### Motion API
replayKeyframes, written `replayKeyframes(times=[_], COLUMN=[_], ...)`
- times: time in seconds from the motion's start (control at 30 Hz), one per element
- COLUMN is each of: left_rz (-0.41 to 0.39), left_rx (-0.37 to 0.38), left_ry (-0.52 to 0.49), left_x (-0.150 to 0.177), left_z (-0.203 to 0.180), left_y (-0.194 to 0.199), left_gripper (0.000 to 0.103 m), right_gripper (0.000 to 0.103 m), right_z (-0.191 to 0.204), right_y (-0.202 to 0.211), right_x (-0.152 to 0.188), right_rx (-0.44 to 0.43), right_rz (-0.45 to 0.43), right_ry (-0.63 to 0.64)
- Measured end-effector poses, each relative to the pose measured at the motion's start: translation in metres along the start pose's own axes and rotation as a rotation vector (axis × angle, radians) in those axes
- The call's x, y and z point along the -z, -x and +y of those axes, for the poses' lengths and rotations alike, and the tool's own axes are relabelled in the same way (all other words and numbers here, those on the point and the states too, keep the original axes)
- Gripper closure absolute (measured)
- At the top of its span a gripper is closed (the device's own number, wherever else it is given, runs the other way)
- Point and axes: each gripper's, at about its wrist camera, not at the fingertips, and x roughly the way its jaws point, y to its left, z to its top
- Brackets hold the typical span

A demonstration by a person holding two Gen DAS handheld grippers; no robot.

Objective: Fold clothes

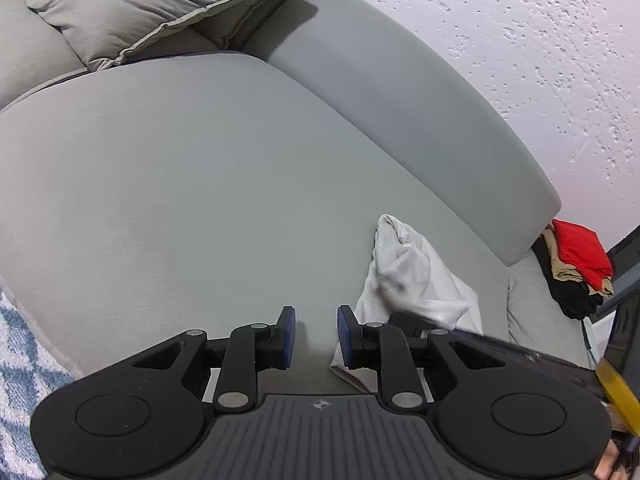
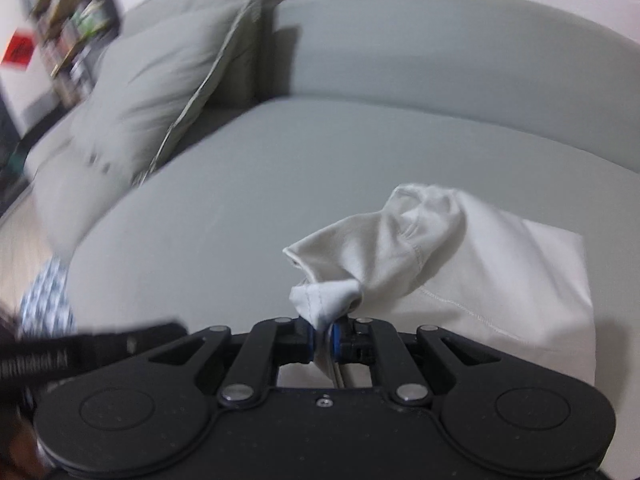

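Note:
A white garment (image 2: 460, 264) lies partly folded on the grey sofa seat (image 2: 240, 208), a flat layer underneath and a bunched sleeve on top. My right gripper (image 2: 324, 334) is shut on a corner of that bunched cloth, which is pinched between its blue pads and lifted a little. In the left wrist view the same white garment (image 1: 408, 276) sits just right of my left gripper (image 1: 316, 334). That gripper stands open over bare sofa seat (image 1: 180, 200), with nothing between its fingers.
A stack of folded clothes (image 1: 580, 252), red on top, rests at the sofa's far right end beyond the backrest (image 1: 400, 100). A grey pillow (image 2: 152, 92) leans at the back left. A blue patterned rug (image 1: 20, 380) lies below the seat edge. A blurred shelf (image 2: 68, 20) stands far left.

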Motion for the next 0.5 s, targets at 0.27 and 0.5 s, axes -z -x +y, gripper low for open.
replayKeyframes(times=[0.27,0.5], left_rz=[-0.011,0.03], left_rx=[0.001,0.041], left_ry=[-0.009,-0.235], left_x=[0.003,0.017], left_z=[-0.007,-0.059], left_y=[-0.002,-0.026], left_gripper=[0.084,0.097], right_gripper=[0.058,0.086], right_z=[-0.063,-0.144], right_y=[0.082,0.117], right_x=[0.017,0.059], right_rx=[-0.186,-0.038], right_rz=[-0.105,-0.157], right_ry=[-0.202,-0.383])
